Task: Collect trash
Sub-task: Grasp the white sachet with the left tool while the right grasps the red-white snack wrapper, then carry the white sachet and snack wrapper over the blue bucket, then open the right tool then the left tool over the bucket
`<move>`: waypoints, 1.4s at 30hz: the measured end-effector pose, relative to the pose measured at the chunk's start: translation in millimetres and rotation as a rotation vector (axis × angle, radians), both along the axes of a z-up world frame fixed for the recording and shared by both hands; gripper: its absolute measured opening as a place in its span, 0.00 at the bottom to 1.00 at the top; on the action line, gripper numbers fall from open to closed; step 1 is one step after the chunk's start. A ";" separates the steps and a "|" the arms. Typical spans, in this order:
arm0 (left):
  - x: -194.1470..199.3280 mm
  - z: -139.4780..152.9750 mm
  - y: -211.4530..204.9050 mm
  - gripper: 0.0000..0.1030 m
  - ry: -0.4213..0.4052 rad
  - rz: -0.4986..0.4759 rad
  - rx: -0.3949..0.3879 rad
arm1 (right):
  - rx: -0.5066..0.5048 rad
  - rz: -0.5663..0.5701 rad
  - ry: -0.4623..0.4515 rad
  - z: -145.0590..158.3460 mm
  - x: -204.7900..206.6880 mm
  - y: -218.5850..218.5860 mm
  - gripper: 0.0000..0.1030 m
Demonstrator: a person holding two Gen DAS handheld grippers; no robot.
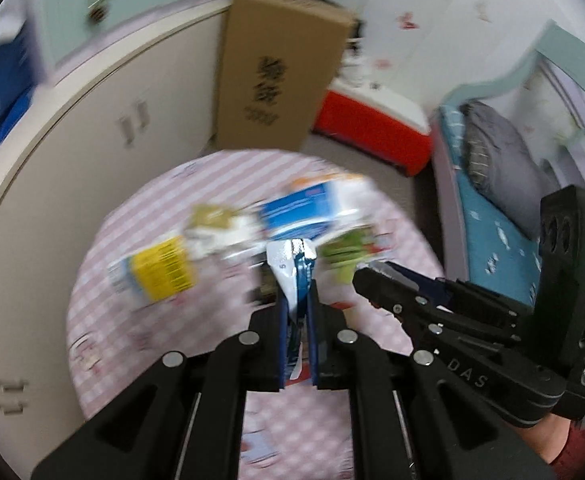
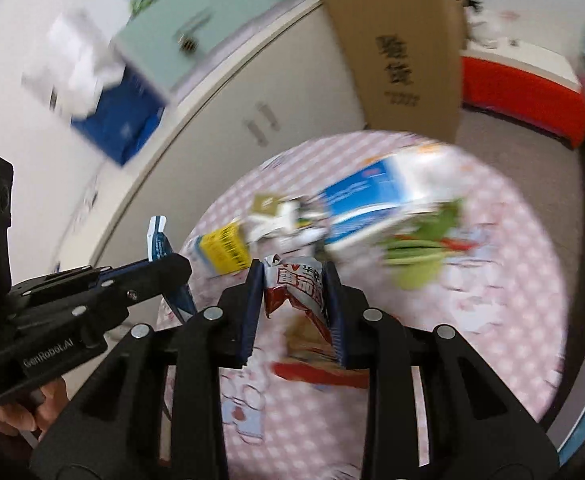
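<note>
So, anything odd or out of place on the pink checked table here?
Yes: empty packaging litters the table, namely a blue-white carton, a yellow-labelled box and a green wrapper. Each gripper is shut on one wrapper: left, right.

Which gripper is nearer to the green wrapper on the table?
Right. The right gripper, shut on a red wrapper, is just beside the green wrapper. The left gripper, shut on a blue wrapper, is farther to its left.

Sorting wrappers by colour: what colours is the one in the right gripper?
Red and white wrapper, clearest in the right wrist view.
</note>
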State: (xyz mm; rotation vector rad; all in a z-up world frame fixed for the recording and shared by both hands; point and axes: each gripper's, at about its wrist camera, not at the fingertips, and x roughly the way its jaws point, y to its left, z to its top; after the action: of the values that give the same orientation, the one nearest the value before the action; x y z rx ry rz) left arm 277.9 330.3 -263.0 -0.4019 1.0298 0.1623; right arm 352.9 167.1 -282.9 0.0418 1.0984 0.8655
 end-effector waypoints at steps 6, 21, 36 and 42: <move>52.1 16.0 -117.0 0.08 -0.023 -0.156 -0.006 | 0.019 -0.169 -0.019 20.8 24.2 -129.5 0.29; 138.8 -3.2 -352.9 0.08 0.036 -0.421 -0.032 | 0.006 -0.445 -0.025 23.5 65.1 -371.9 0.32; 170.2 -7.5 -417.5 0.08 0.076 -0.498 0.030 | 0.029 -0.544 -0.023 18.5 75.4 -437.1 0.59; 178.9 -10.8 -435.6 0.08 0.089 -0.526 0.037 | 0.029 -0.588 -0.017 14.7 75.2 -458.4 0.61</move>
State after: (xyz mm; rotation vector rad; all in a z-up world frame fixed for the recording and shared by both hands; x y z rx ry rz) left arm 456.8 -105.3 -273.7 -0.0810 1.1857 -0.2748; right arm 428.0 -291.3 -268.2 0.3625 0.9811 0.3510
